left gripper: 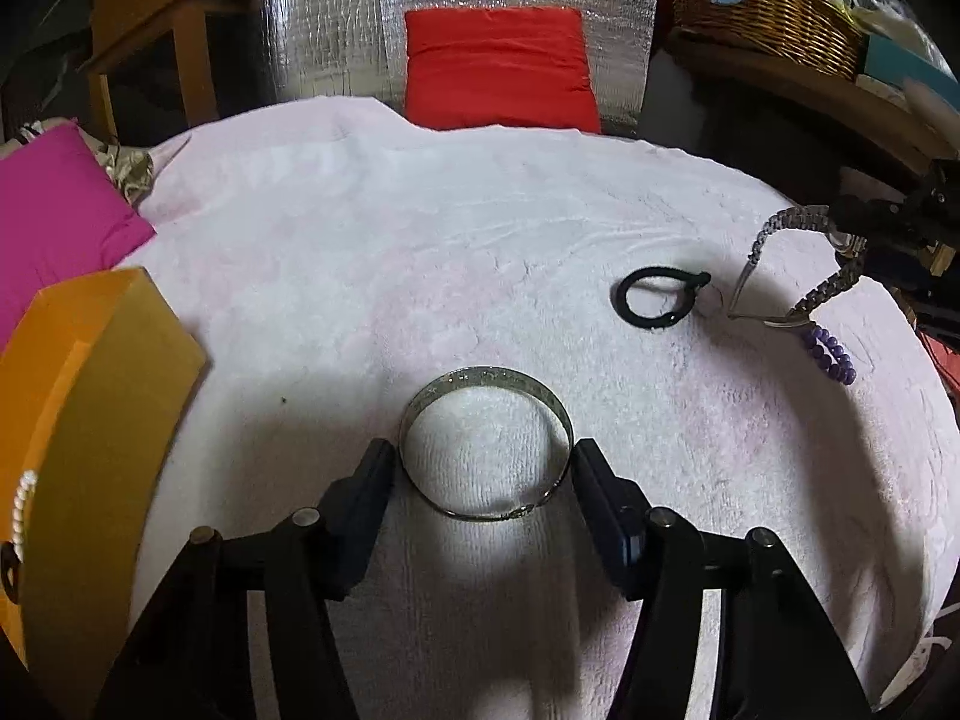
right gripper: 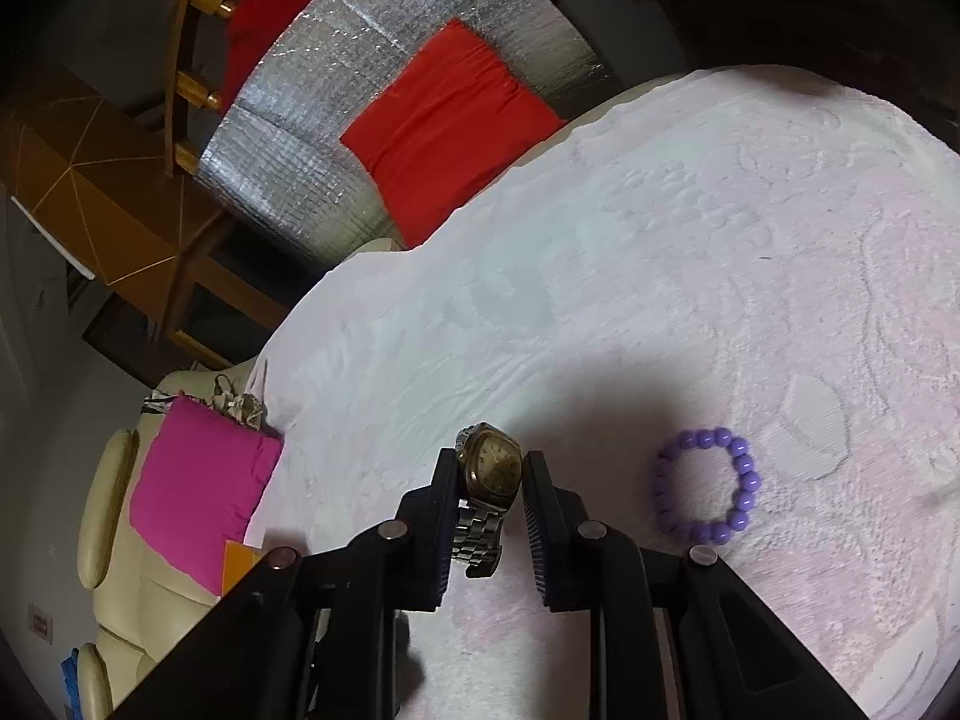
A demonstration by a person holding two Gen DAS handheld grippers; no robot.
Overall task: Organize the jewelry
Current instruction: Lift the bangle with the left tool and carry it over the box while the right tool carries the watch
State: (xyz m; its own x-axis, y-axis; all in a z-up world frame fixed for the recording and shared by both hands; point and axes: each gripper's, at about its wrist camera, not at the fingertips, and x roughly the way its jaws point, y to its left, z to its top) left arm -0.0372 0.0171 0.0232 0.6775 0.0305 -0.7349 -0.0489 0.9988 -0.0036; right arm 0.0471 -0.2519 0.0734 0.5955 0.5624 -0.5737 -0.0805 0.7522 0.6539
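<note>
Black pads of your left gripper (left gripper: 485, 468) stand spread on either side of the metal bangle (left gripper: 485, 443), which lies flat on the pale pink towel (left gripper: 420, 252); whether they touch it is unclear. Your right gripper (right gripper: 489, 474) is clamped on the gold-faced watch (right gripper: 489, 463), lifted above the towel, its steel band hanging. The purple bead bracelet (right gripper: 708, 489) lies just beside it. Farther out lie a black ring (left gripper: 654, 300) and the orange box (left gripper: 90, 396), pearls (left gripper: 24, 510) at its edge.

Towel (left gripper: 480, 276) centre bare – box (left gripper: 90, 396) blocks left.
</note>
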